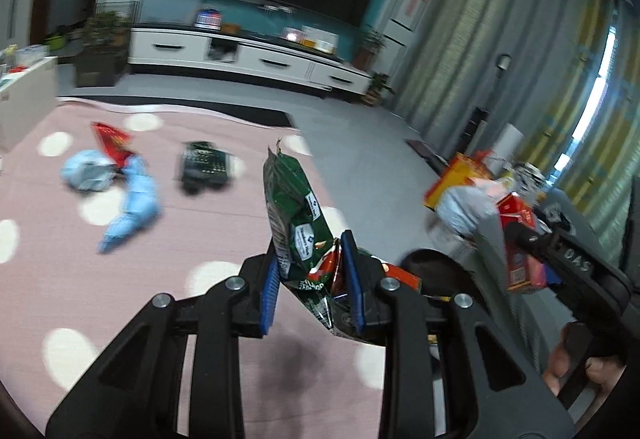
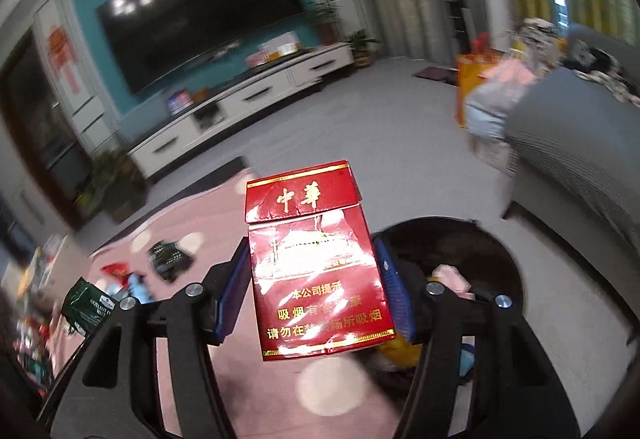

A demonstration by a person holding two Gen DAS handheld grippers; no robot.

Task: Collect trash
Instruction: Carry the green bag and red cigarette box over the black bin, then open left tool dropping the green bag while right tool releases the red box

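My left gripper (image 1: 310, 271) pinched green snack wrapper (image 1: 294, 215); my right gripper (image 2: 316, 279) clamped red cigarette pack (image 2: 316, 263) beside black bin (image 2: 492, 251).

Your left gripper (image 1: 310, 275) pinches a crinkled, glossy foil wrapper (image 1: 298, 223) between ribbed blue pads (image 1: 271, 285), on matt black plastic arms with shiny metal pins. Your right gripper (image 2: 316, 279) clamps a glossy, creased cardboard cigarette pack (image 2: 316, 263). Below lies a soft, matt pink cloth (image 1: 80, 279).

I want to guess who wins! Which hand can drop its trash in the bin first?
Probably right. Its gripper holds the red pack right beside the black bin. The left gripper holds its green wrapper over the pink mat.
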